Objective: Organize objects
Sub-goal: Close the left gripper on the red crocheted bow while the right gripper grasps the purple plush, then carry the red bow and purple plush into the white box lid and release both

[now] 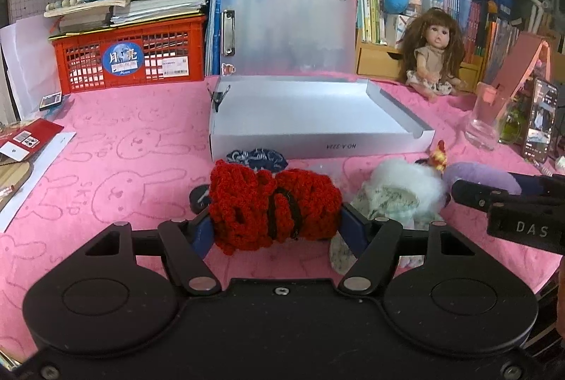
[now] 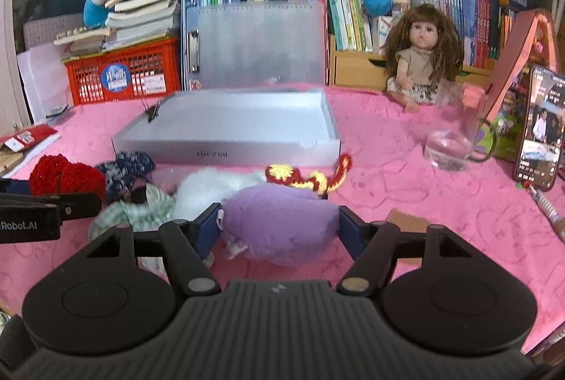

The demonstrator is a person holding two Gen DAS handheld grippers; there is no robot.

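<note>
Pink bunny-print cloth covers the whole table, and right up close the left gripper has its jaws pinching a red crocheted bundle, a dark band looped round its middle. Alongside, the right gripper squeezes a purple plush piece between its blue pads; it looks soft and light, so it should squash rather than slip, and a grip across the bulk seems the safe hold. Just beyond sit a white fluffy item, a navy patterned fabric piece and a red-and-yellow crocheted strand, all in a loose cluster in front of the open silver box, which looks like the likely drop spot. Further right stands a glass mug, fragile, worth steering clear of. At the back a doll sits against the bookshelves.
</note>
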